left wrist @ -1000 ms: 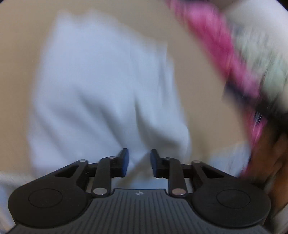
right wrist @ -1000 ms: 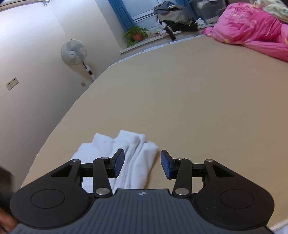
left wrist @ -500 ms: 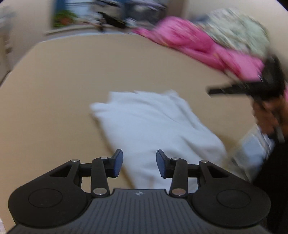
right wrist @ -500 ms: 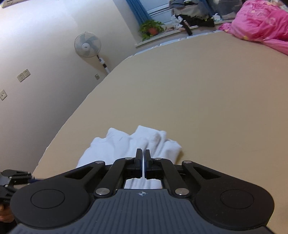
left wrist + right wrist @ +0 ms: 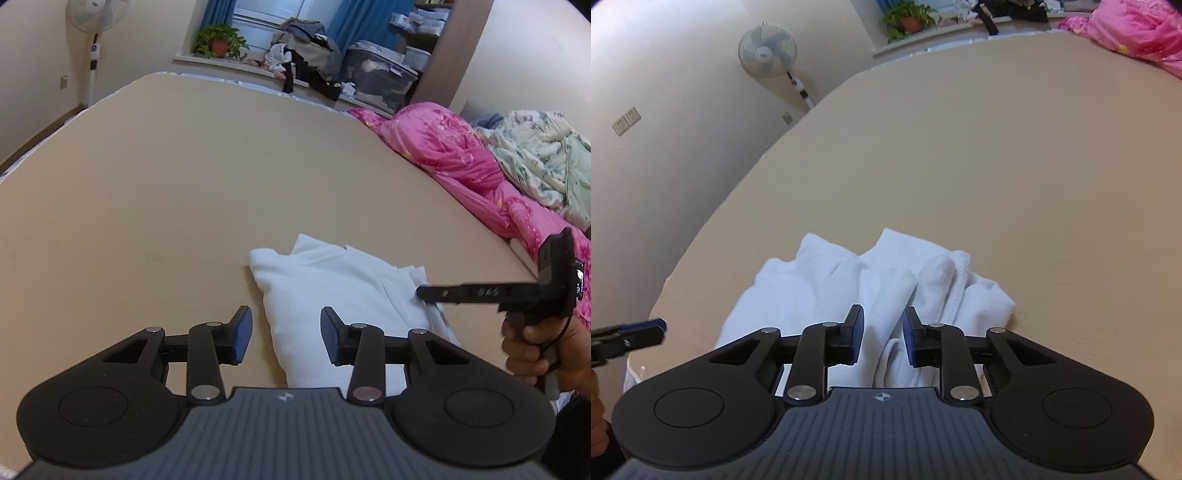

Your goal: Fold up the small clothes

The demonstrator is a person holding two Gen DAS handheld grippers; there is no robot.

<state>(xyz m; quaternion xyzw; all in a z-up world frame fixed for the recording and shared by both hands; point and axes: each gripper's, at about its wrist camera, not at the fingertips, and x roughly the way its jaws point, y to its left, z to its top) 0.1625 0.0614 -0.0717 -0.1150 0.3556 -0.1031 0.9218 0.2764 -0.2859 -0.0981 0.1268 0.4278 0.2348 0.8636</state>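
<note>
The left gripper (image 5: 286,339) is closest in its own view. Its two blue fingers (image 5: 242,338) stand apart with nothing pinched between them. They hang just above the near end of the white cloth (image 5: 332,295) and do not touch it.

The white cloth lies bunched up on the tan bed (image 5: 184,184), close to the near edge. It has soft folds and lumps on top.

The right gripper (image 5: 882,338) points down at the same white cloth (image 5: 820,280) from the other side. Its fingers (image 5: 855,334) are only a little way apart and they are opening. A fold of the cloth shows in the gap, but the fingers do not squeeze it.

In the left view, the right gripper (image 5: 424,293) comes in from the side, and its tip is at the cloth's edge. A hand (image 5: 535,350) holds its handle.

In the right view, the left gripper (image 5: 646,330) pokes in at the edge of the picture, beside the cloth.

Farther back on the bed lies a pink quilt (image 5: 461,158), with a pale flowery blanket (image 5: 535,155) next to it.

Past the bed there is a window ledge with a potted plant (image 5: 219,42) and a pile of clothes (image 5: 306,51). Blue curtains (image 5: 369,22) hang there. A white fan (image 5: 768,50) stands by the wall.
</note>
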